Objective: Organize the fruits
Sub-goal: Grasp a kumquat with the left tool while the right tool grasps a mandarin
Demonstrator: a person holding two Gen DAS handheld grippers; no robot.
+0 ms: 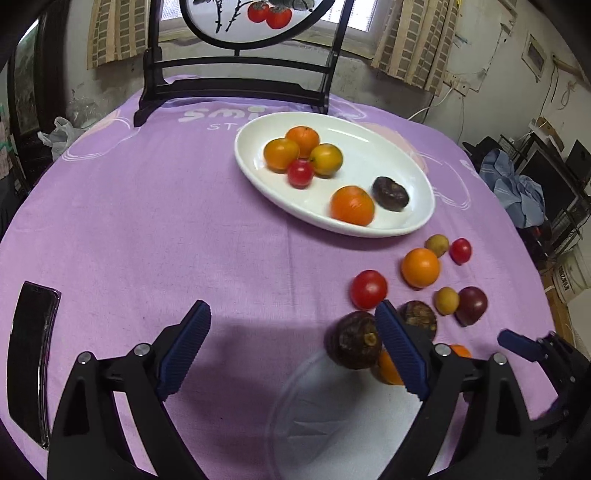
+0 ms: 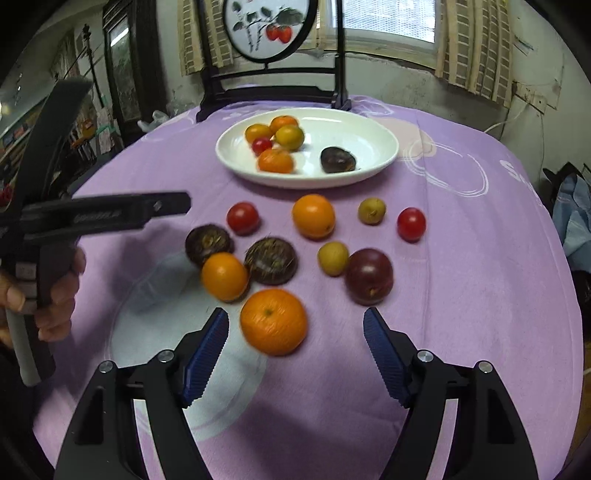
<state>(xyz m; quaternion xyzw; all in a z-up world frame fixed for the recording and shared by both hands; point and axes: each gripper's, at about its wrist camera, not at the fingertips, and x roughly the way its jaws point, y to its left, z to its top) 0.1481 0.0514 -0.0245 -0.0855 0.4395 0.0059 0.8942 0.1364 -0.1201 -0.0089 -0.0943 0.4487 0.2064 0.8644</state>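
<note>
fruits lay in two groups on the purple tablecloth (image 2: 461,295). the white oval plate (image 2: 369,129) near the far side held three small oranges packed together with a cherry tomato (image 2: 261,145), a fourth orange (image 2: 275,161) apart from them toward the near rim, and a dark brown fruit (image 2: 337,159) just beside it. the rest were loose on the cloth in front of the plate: two red tomatoes (image 2: 242,218), an orange (image 2: 313,216), two small yellow-green fruits (image 2: 371,210), a dark purple plum (image 2: 368,276), two rough dark brown fruits (image 2: 270,260) and another orange (image 2: 224,276) touching them.

the right gripper (image 2: 295,332) hung with its blue-padded fingers spread wide and gripping nothing; a large orange (image 2: 273,321) sat blurred between the fingertips, nearer the left pad, and whether they touched could not be told. the left gripper (image 1: 291,321) was likewise released and empty, its right pad in front of the brown fruits, over a pale round patch (image 1: 332,424) on the cloth. a black phone (image 1: 31,354) lay at the table's left edge. a framed fruit painting on a dark stand (image 2: 273,29) stood behind the plate
</note>
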